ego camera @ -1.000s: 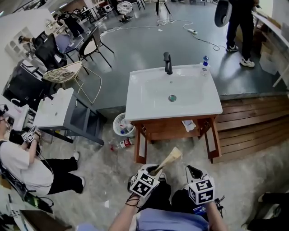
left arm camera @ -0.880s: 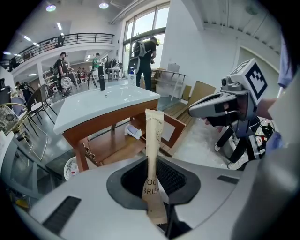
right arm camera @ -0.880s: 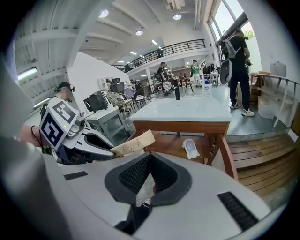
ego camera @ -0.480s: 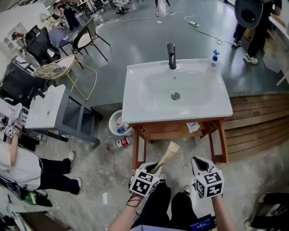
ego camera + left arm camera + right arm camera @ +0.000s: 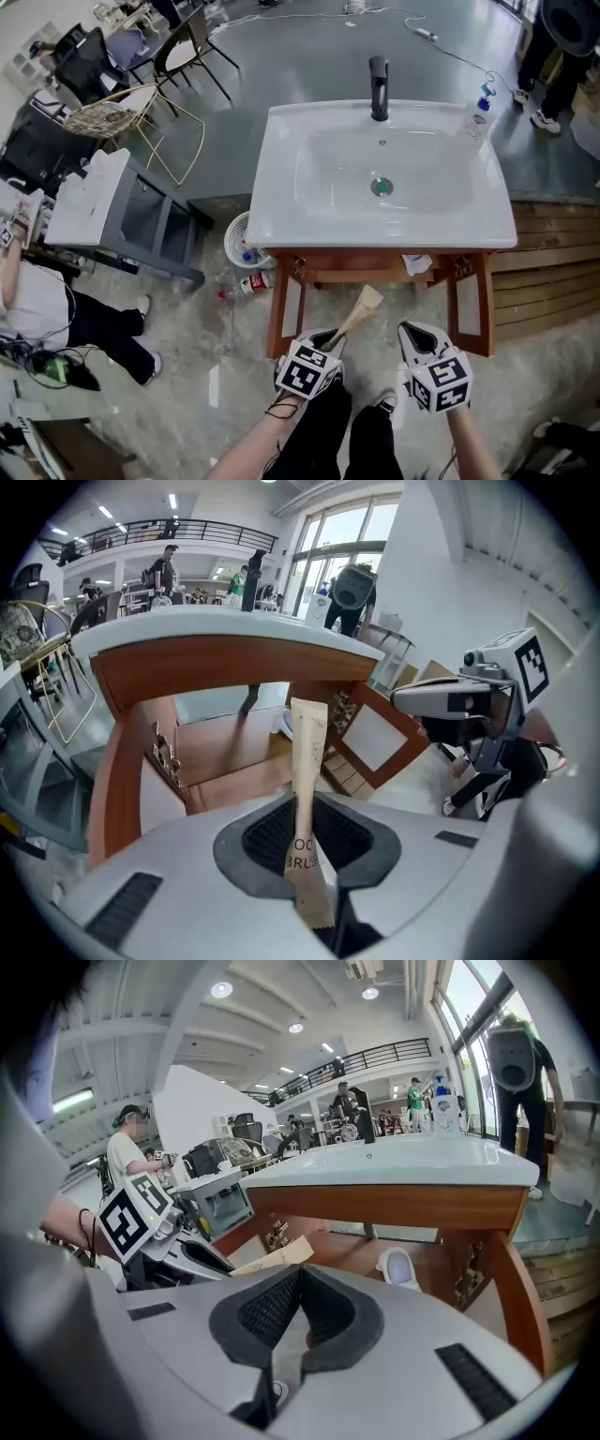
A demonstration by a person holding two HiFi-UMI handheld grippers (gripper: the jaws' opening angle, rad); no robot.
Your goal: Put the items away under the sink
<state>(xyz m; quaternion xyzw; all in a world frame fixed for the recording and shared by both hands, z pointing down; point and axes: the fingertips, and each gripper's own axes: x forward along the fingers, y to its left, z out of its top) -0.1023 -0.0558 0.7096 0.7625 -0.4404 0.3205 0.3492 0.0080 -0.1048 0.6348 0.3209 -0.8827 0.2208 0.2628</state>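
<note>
Left gripper (image 5: 328,343) clamped on the kraft toothbrush packet (image 5: 358,313). The packet's long axis points up and away toward the wooden shelf (image 5: 356,277) under the sink (image 5: 281,187), near its tip. Right gripper (image 5: 413,332) alongside, jaws together, empty. Left arm likely makes the reach.

1. The left gripper (image 5: 329,341) sits low in front of the person, angled forward and down, with its marker cube facing up.
2. Its jaws are clamped on the lower end of a slim paper packet (image 5: 307,752), which sticks out past the tips.
3. The right gripper (image 5: 416,335) is held just beside it at about the same height, also tilted down.
4. Its jaws are pressed together with nothing between them.
5. Both bare forearms reach forward, the left forearm (image 5: 255,452) with a dark cord at the wrist.
</note>
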